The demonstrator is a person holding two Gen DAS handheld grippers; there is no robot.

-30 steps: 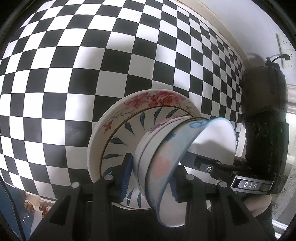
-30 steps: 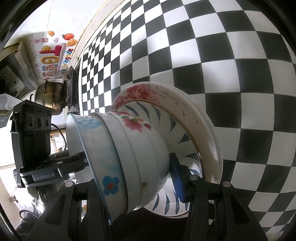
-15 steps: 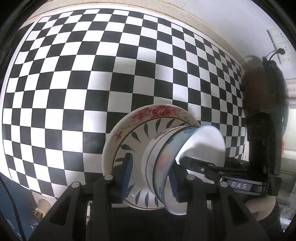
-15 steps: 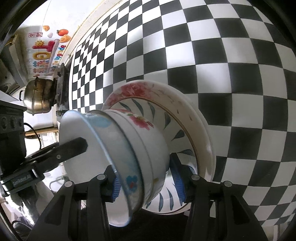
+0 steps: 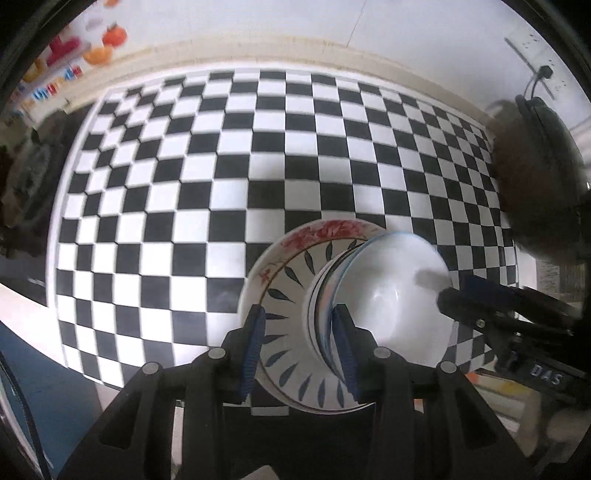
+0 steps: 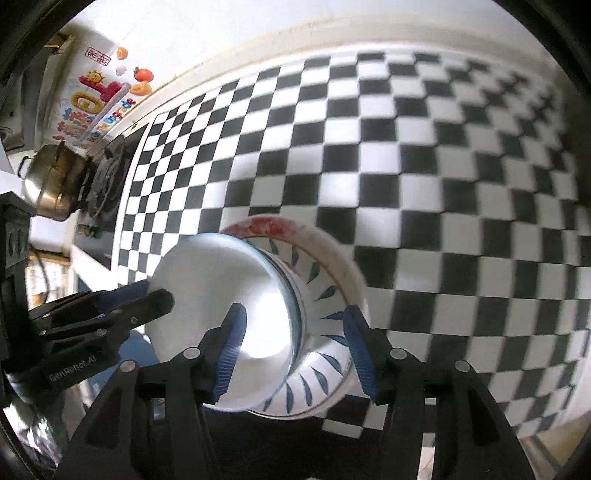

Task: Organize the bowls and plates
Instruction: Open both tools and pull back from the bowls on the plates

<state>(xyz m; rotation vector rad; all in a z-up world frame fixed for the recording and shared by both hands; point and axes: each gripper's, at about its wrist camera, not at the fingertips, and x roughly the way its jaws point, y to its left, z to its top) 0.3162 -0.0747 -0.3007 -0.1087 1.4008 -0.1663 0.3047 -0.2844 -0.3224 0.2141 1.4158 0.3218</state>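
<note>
Near the checkered counter's (image 5: 258,155) front edge, the left gripper (image 5: 297,347) narrowly straddled the stacked bowls' (image 5: 391,295) rim over the leaf-patterned plate (image 5: 284,295), the right gripper (image 6: 291,350) was opening around it; better to free each jaw fully before withdrawing.

Checkered counter (image 5: 229,177) against white wall (image 5: 406,29).

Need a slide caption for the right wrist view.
Right gripper opening around stacked white bowls on leaf-patterned plates, checkered tablecloth.
</note>
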